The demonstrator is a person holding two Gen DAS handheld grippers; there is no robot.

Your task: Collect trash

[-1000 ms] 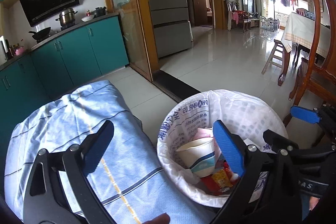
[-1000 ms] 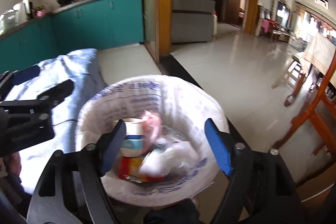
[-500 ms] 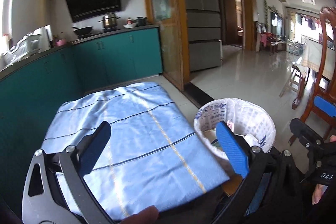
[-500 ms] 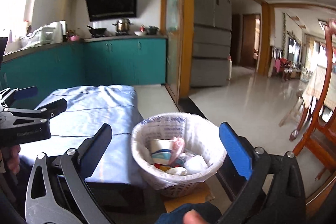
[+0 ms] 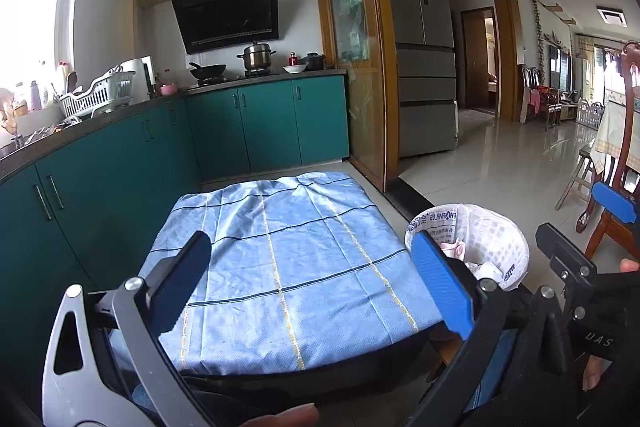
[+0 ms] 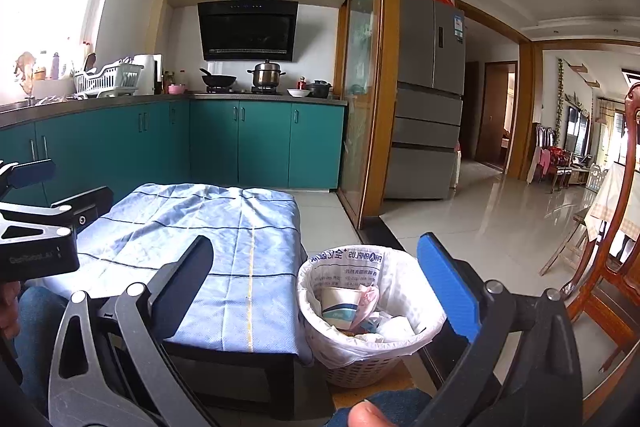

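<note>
Trash sits in the bin (image 6: 370, 311), just right of the cloth-covered counter (image 6: 224, 251): a paper cup (image 6: 338, 305), wrappers and tissue inside the white liner. I see nothing loose on the counter, so I judge collection nearly done. My left tool (image 5: 316, 283) and right tool (image 6: 320, 287) both gape wide, holding nothing. Risk: the bin stands at the counter's edge, so a careless swing of my right tool could tip it and spill everything.
</note>
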